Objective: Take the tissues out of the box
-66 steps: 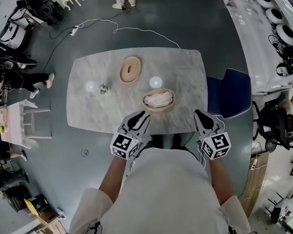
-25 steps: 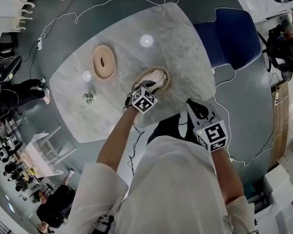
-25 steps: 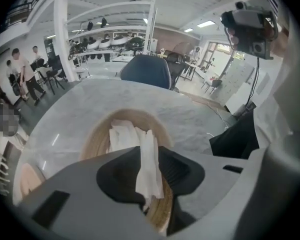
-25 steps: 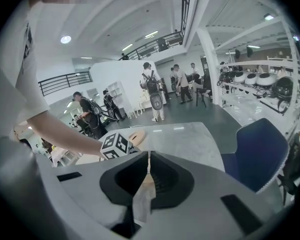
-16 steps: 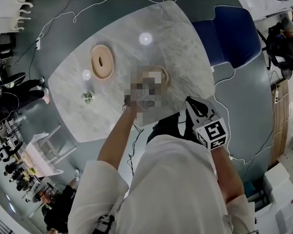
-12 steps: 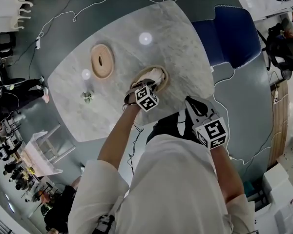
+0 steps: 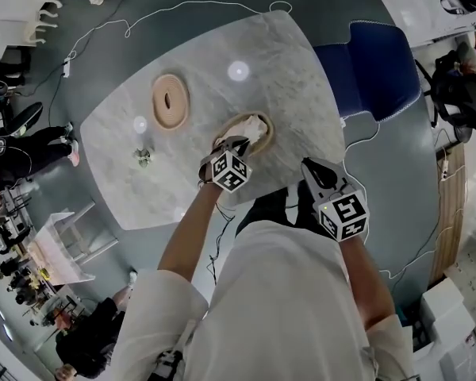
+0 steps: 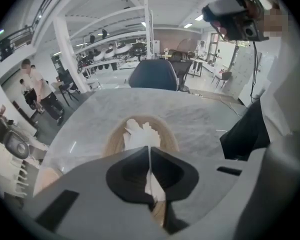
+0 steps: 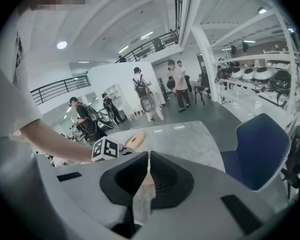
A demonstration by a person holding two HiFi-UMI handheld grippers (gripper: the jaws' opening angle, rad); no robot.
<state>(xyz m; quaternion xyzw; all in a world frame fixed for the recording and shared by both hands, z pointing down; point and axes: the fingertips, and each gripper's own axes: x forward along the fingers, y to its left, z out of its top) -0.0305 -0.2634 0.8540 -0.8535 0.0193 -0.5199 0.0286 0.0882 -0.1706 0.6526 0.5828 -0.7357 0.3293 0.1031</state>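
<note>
At far left, open grey floor (image 7: 103, 22) beyond the table's rounded edge, crossed by a white cable (image 7: 182, 5); bystanders (image 7: 24, 145) and shelving well apart from it. On the marble table (image 7: 135, 189), bare stone along the near-left edge and corner. Further right, a small greenish object (image 7: 145, 157), then a slotted wooden lid (image 7: 159, 105), both well clear of the hands. Close to the table's near edge, the oval wooden tissue box (image 7: 268, 129), open on top, with tissues (image 7: 252, 124) bunched inside. Directly over it the left gripper (image 7: 238, 141), pointing steeply down, jaws just closed and pinched tight on a fold of the tissues. Off the table's edge, in front of the person's body, the right gripper (image 7: 311, 167), jaws pressed together, apart from the box. Just beside the table's right edge, a blue chair (image 7: 381, 62); grey floor around it.
</note>
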